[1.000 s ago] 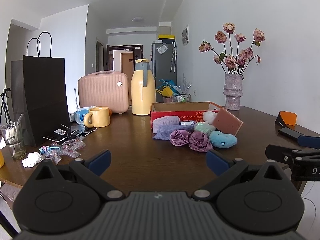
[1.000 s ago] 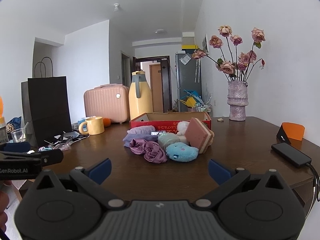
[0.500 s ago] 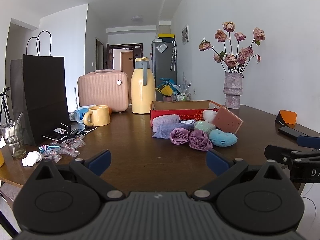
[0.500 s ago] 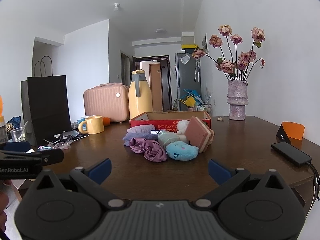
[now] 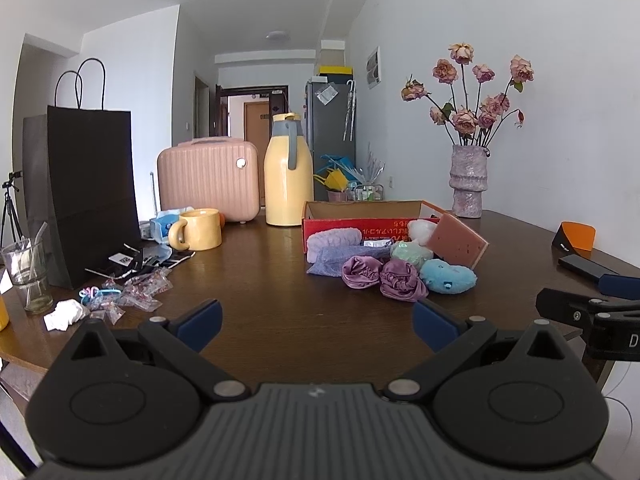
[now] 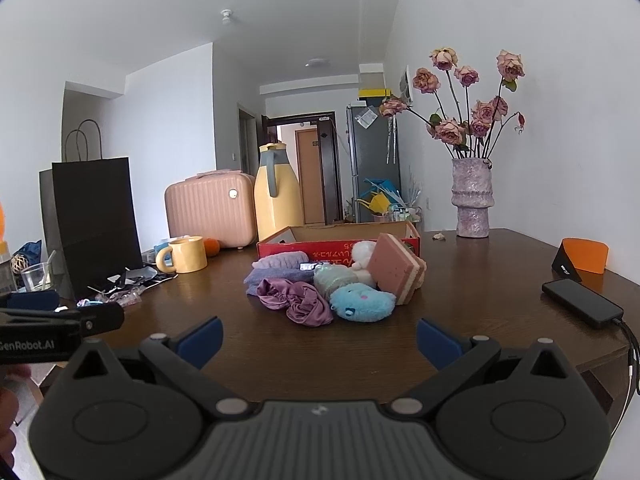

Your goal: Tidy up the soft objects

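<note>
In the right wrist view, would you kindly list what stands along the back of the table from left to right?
Black paper bag → yellow mug → pink case → yellow thermos jug → red cardboard box → vase of dried roses → orange-and-black holder.

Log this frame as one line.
left gripper: open, empty | right gripper: open, empty | soft pile incl. fluffy blue plush: on table before red cardboard box

Soft objects (image 6: 320,292) lie heaped against red box (image 6: 340,245).
</note>
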